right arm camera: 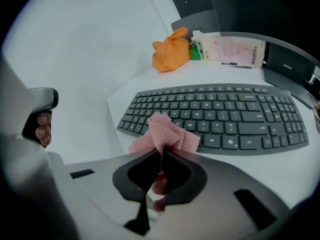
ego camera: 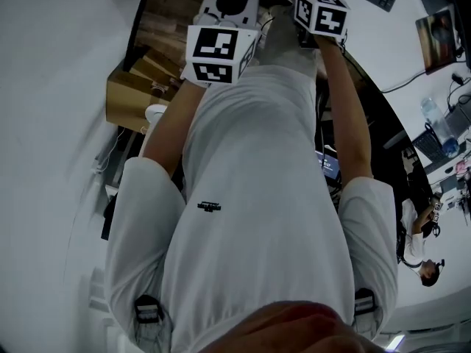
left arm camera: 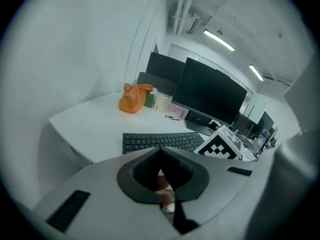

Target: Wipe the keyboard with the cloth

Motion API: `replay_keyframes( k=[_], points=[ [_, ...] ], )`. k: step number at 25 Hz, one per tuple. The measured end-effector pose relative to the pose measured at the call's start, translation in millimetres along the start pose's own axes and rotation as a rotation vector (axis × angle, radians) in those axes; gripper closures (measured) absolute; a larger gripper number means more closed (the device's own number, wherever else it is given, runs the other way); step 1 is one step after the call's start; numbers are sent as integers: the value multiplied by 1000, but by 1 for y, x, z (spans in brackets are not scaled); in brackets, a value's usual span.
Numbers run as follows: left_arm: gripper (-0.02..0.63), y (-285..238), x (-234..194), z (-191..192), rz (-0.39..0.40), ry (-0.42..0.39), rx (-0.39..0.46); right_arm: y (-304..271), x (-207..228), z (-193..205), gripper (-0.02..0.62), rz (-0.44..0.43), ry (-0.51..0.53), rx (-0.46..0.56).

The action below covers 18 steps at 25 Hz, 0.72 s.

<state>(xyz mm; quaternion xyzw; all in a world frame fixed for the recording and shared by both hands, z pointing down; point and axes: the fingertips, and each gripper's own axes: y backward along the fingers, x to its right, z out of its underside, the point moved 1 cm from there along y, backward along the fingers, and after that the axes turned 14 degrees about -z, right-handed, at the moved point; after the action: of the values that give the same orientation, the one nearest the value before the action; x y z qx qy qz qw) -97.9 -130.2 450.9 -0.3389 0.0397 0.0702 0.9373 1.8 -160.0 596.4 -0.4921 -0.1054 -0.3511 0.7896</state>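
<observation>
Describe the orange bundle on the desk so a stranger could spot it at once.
On the white desk, look beyond the black keyboard. The orange bundle sits left of a green bottle and a pink packet: the only orange thing, soft and crumpled.

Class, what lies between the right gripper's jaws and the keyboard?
A pink cloth, pinched by the right gripper, hangs before the keyboard: right gripper view.

Ahead of the right gripper [right arm camera: 161, 153] and its cloth [right arm camera: 165, 133] lies the keyboard [right arm camera: 220, 116]; bare desk [right arm camera: 85, 104] opens leftward. An orange bag [right arm camera: 171, 50] and monitor [right arm camera: 260, 9] stand beyond.
</observation>
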Motion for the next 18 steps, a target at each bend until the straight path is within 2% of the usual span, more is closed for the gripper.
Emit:
replay_keyframes(
  k=[9, 18],
  points=[
    [592, 18, -37, 11, -80, 61, 7, -43, -51, -8, 569, -95, 48, -27],
    [592, 41, -52, 19, -111, 68, 10, -56, -95, -8, 569, -186, 86, -40]
  ],
)
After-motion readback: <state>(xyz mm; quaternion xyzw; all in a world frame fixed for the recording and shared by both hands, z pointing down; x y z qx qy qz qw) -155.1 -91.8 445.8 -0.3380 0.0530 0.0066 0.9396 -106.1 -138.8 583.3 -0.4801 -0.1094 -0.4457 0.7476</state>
